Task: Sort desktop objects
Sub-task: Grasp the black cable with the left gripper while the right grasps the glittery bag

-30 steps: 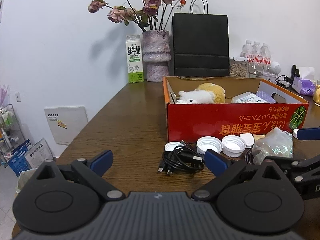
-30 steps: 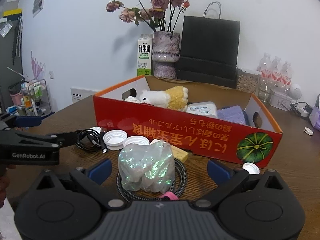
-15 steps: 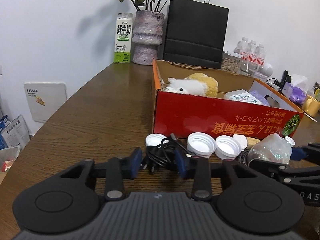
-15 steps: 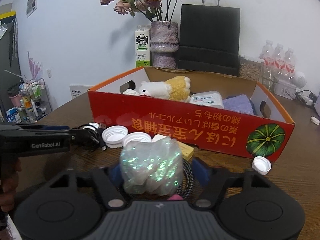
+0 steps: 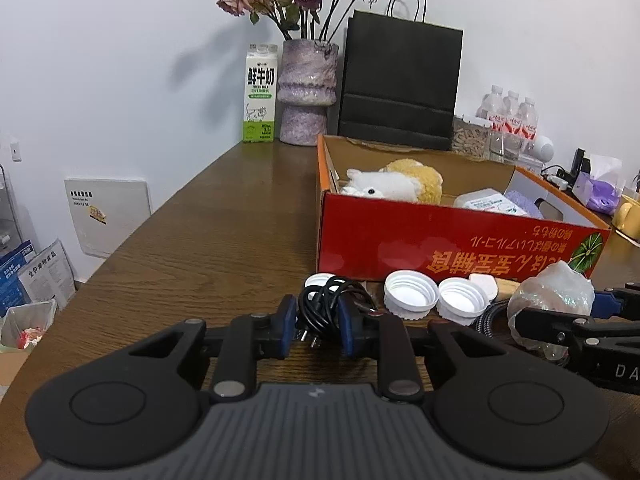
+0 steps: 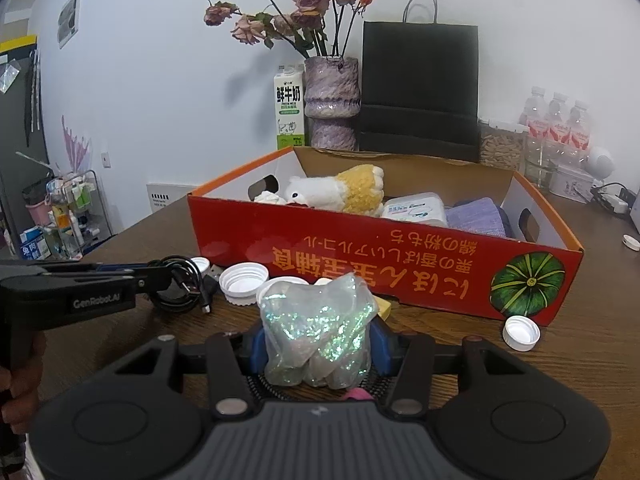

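Two grips, black cable (image 5: 325, 309) between left hand-held gripper (image 5: 317, 325) pads

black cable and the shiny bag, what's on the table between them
In the left wrist view, two upturned white bottle caps sit between the coiled black cable and the iridescent plastic bag, before the red box.

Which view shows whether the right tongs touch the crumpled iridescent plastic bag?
Touching: the right wrist view shows the right tongs with both blue pads pressed into the crumpled iridescent plastic bag.
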`<state>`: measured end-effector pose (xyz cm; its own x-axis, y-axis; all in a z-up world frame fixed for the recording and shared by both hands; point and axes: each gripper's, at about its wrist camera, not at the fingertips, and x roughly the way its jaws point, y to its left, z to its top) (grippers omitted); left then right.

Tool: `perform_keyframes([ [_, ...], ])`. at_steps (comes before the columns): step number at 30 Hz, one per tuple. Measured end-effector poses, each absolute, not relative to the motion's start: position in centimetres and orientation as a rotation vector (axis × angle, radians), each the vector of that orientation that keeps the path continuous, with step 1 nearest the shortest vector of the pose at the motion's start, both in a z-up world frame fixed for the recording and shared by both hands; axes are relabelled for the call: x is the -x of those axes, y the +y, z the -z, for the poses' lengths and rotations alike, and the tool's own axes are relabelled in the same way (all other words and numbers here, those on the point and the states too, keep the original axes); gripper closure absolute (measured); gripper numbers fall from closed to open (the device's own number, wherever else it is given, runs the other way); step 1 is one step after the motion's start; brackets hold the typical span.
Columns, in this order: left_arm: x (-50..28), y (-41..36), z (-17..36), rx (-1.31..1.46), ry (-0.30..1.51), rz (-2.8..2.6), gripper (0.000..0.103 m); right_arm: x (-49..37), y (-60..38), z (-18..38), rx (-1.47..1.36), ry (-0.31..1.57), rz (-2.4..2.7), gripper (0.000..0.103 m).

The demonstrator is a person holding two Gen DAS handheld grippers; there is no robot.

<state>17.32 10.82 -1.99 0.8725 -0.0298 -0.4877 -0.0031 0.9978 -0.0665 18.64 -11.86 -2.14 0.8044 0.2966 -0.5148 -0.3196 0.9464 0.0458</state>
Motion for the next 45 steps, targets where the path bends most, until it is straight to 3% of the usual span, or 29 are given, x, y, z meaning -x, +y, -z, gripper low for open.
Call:
perform_keyframes([
  [20,-16.3,9.7,2.4,0.062,0.552,0.035,0.078,-17.2,-13.3,1.4,0.017,0.519,-0.324,0.054],
  [23,-16.1,9.8,2.3,0.063,0.556,0.027,0.066,-17.2,-13.4,1.4,0.015,0.522,-0.326,0.054],
  [24,-16.0,9.8,2.3,0.059,0.55,0.018,0.057,-17.2,-13.5,1.4,0.014,0.521,-0.326,0.054],
  [28,-15.2,9.4,1.6,-0.014,0.488,-0.013,0.046,-17.2,-13.5,1.4,0.013,0.522,-0.326,0.053],
  [35,-17.0,8.6,1.8,-0.07,0.527,0.035,0.049,-17.0,-13.5,1.5,0.017,0.523,-0.331,0.053],
  [45,-16.6,10.2,2.4,0.089,0.557,0.071,0.056,-16.9,-13.5,1.6,0.019,0.523,-0.338,0.053],
])
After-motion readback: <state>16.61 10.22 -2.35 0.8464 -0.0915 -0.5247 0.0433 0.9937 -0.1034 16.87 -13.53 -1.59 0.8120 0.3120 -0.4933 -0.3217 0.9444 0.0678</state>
